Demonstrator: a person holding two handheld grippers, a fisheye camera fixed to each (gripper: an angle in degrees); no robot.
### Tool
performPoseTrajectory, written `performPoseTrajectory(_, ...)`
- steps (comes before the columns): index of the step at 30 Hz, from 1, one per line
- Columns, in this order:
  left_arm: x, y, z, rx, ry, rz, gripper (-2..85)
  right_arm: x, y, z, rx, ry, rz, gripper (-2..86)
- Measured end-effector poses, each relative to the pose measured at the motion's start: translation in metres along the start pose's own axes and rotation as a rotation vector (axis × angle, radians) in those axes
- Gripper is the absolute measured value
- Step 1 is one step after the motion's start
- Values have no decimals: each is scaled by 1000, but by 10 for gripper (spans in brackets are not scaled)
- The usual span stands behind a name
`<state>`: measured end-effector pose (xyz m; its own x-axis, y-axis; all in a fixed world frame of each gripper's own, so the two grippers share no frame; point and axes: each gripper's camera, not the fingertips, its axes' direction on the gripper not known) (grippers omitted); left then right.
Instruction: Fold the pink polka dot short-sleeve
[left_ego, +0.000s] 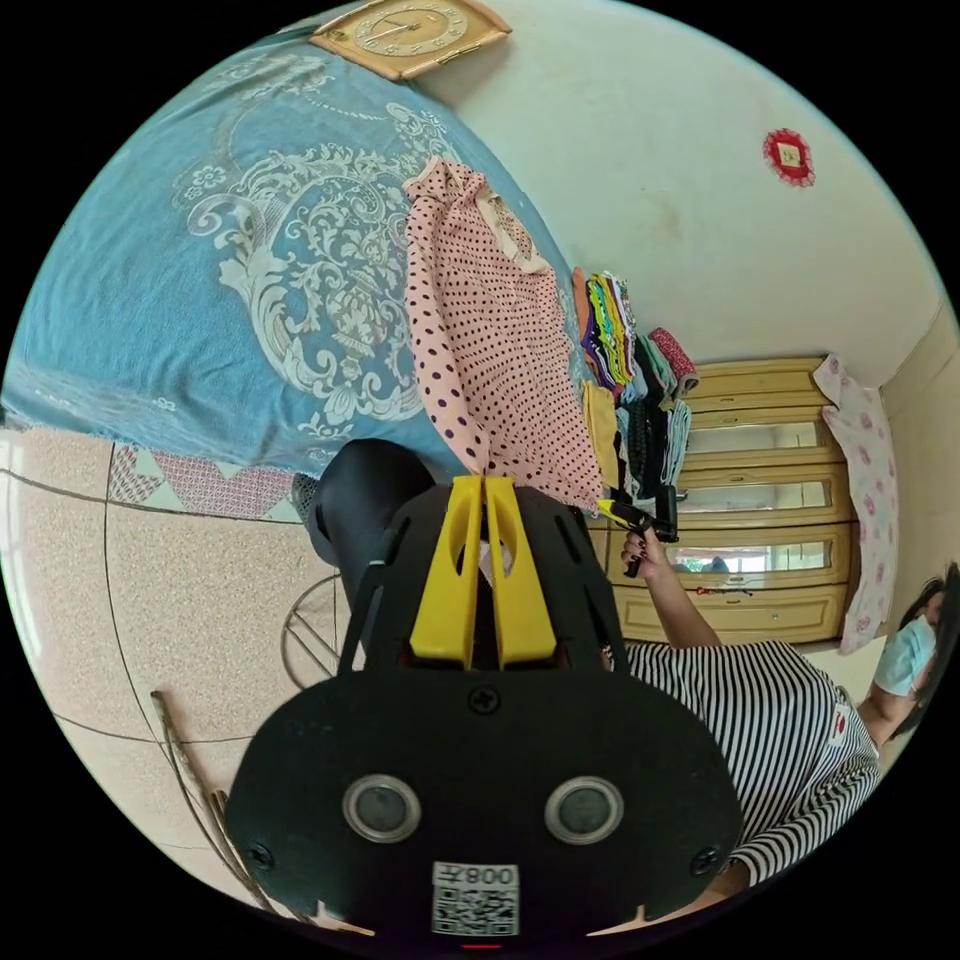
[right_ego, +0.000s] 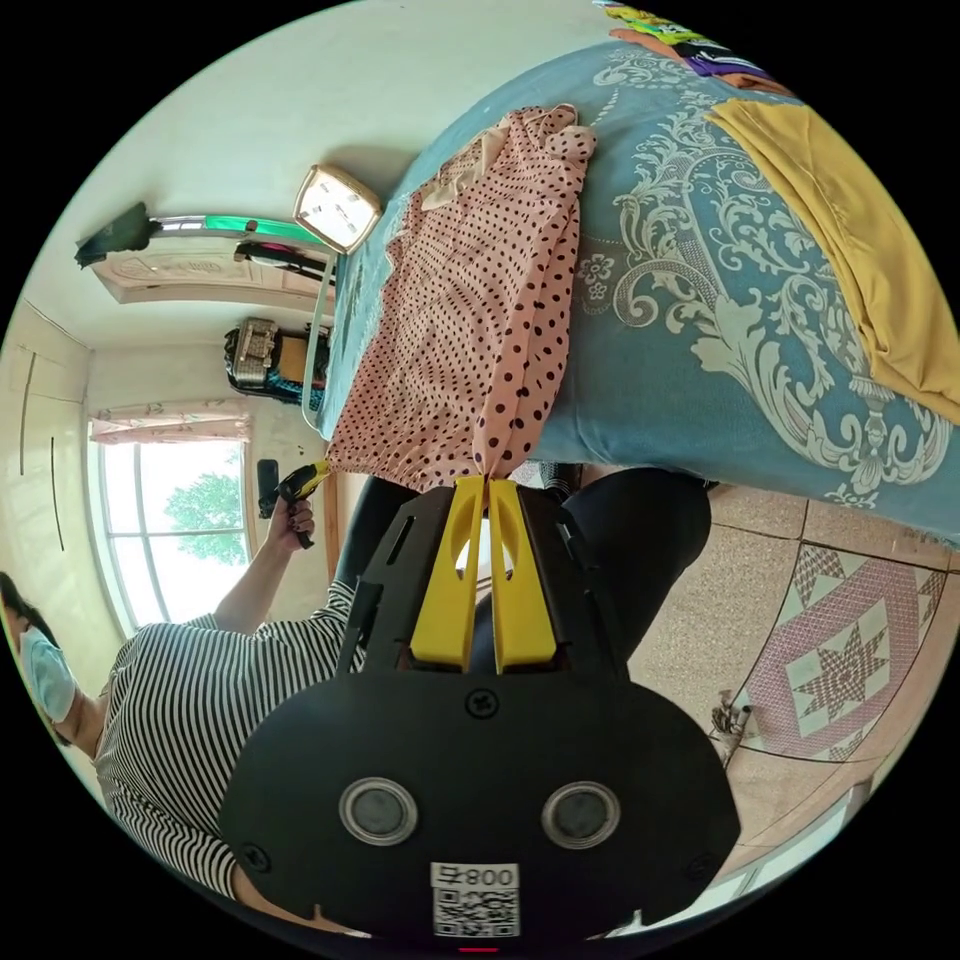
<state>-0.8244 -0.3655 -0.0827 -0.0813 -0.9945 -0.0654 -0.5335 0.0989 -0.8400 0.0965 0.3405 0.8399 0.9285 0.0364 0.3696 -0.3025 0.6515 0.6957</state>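
A person in a striped top (left_ego: 770, 730) is standing at the near edge of a bed covered by a blue patterned bedspread (left_ego: 200, 300), holding a two-jaw gripper in each hand. The pink polka dot short-sleeve (left_ego: 480, 350) is stretching from the bed toward the person, its collar end lying far out on the bedspread and its hem lifted off the near edge. The left gripper (left_ego: 484, 480) is pinching one corner of the hem, its yellow jaws closed together on the cloth. The right gripper (right_ego: 487, 480) is doing the same at the other hem corner, jaws pressed shut with the fabric gathering into them. In the left gripper view the right gripper (left_ego: 630, 517) is also appearing off to the side, held in a hand (left_ego: 645, 550); in the right gripper view the left gripper (right_ego: 300, 480) is showing likewise at the other corner. A stack of folded clothes (left_ego: 620, 340) is sitting farther along the bed, a mustard yellow garment (right_ego: 850, 230) is lying flat beside the shirt, and a wall clock (right_ego: 337, 207) is resting at the bed's far end. As far as I can judge, folding is only beginning: the hem is gripped and raised, but no crease is made yet, and the sleeves and body are still waiting to be folded.
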Motion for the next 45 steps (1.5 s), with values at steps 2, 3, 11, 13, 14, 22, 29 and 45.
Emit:
performPoseTrajectory(2,-9,0,14,-16,-15,-14,3,4,-2,3,4,6,17,3)
performPoseTrajectory(3,-12,0,18,-16,-18,-22,3,6,-4,5,6,8,29,3)
performPoseTrajectory(11,-40,-10,63,-13,-81,-73,6,3,-25,23,-18,51,74,4)
performPoseTrajectory(13,-44,-11,66,5,-89,-69,8,1,-24,20,-4,55,83,4)
performPoseTrajectory(14,-48,-10,67,17,-92,-69,11,1,-23,19,0,57,87,4)
performPoseTrajectory(22,-78,-18,67,111,-47,-117,23,-2,-16,-10,108,64,135,1)
performPoseTrajectory(29,-69,-82,114,83,-19,-59,19,-46,-57,-17,183,94,82,0)
performPoseTrajectory(45,-41,-305,239,6,-231,80,3,-187,-305,25,175,589,-191,0)
